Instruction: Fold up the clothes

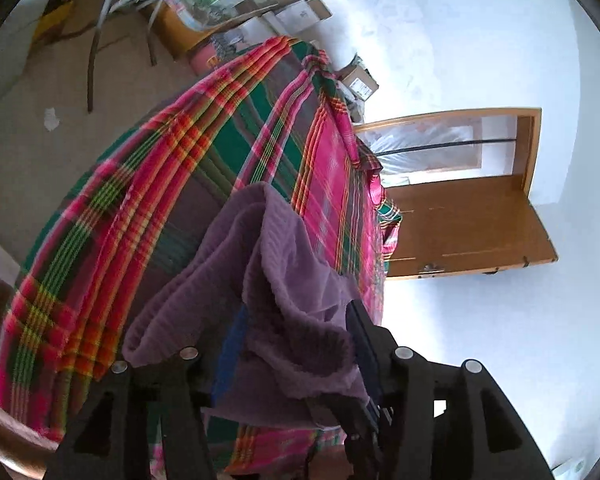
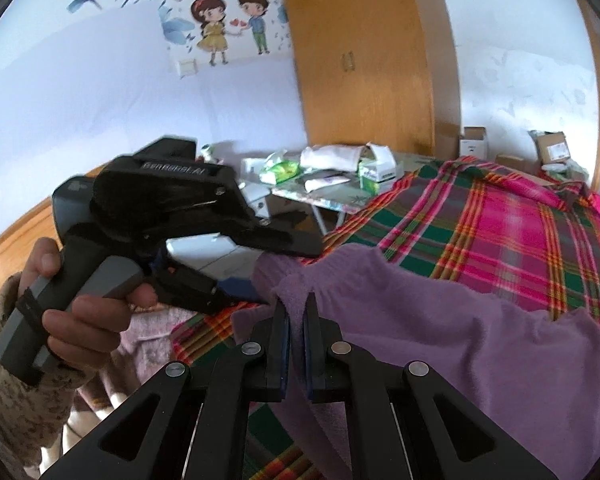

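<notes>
A purple fleece garment [image 2: 440, 320] lies spread over a bed with a plaid sheet [image 2: 480, 220]. My right gripper [image 2: 296, 300] is shut on its near edge, and purple cloth shows in the narrow gap between the jaws. To the left, a hand [image 2: 80, 320] holds my left gripper [image 2: 290, 276], whose fingers pinch the garment's left corner. In the left wrist view the purple garment [image 1: 284, 272] bunches thickly between the fingers of the left gripper [image 1: 296, 320], lifted above the plaid sheet [image 1: 160, 168]. One blue pad [image 1: 228, 360] partly shows.
A low table [image 2: 328, 196] cluttered with packets and boxes stands beyond the bed. A wooden wardrobe [image 2: 364, 60] and cardboard boxes [image 2: 552, 148] line the wall. A wooden door [image 1: 460, 220] stands open by the bed's far side. A pale pink cloth [image 2: 148, 344] lies near the hand.
</notes>
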Motion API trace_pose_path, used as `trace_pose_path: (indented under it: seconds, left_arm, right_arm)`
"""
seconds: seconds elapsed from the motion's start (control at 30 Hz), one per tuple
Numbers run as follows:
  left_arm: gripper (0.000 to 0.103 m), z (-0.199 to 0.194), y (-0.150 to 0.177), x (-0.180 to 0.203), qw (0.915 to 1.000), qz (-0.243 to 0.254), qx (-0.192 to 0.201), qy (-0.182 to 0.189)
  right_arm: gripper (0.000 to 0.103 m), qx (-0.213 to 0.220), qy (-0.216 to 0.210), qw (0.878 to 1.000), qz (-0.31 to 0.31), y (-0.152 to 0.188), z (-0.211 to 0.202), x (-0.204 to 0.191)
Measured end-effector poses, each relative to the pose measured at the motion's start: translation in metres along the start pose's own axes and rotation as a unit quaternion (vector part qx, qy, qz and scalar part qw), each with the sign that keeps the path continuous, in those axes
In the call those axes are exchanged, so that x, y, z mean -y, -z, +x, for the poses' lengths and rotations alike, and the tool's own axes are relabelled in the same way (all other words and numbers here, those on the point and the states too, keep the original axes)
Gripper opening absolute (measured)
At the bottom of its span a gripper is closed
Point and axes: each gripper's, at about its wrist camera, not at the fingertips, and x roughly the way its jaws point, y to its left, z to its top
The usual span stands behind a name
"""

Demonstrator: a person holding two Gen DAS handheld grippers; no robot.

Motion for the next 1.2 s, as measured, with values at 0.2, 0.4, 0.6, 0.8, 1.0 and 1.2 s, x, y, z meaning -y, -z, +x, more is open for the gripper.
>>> trace_pose_path:
  seconds: [0.2,0.4,0.6,0.8,1.0,1.2]
  left_arm:
    - [0.056,-0.014,0.008,-0.002,1.0,-0.004,-0.004,0.006]
    - [0.06,-0.011,0.012,-0.014,0.9983,-0.043,-0.012,0.038]
    - [0.061,0.013,0.003,-0.013,0.998,-0.045,-0.036,0.028]
    - [0.057,0.025,-0.016,-0.015,0.9981,-0.041,-0.039,0.022]
    - [0.042,0.041,-0.038,-0.025,0.9963,-0.056,-0.061,0.021]
    - [0.009,0.04,-0.038,-0.024,0.9982,-0.031,-0.05,0.012]
  right_arm:
    - [0.006,0.007,0.001,1.0,-0.004,0.0,-0.002,-0.001]
    - [0.006,0.007,-0.006,1.0,-0.005,0.002,-0.003,-0.004]
    - [0.006,-0.004,-0.02,1.0,-0.016,0.006,-0.001,-0.008]
    - [0.006,-0.022,-0.024,0.999,-0.026,0.01,0.005,-0.013]
    - [0.006,-0.04,-0.021,0.998,-0.036,0.014,0.015,-0.018]
    - [0.006,-0.053,-0.017,0.998,-0.034,0.015,0.025,-0.017]
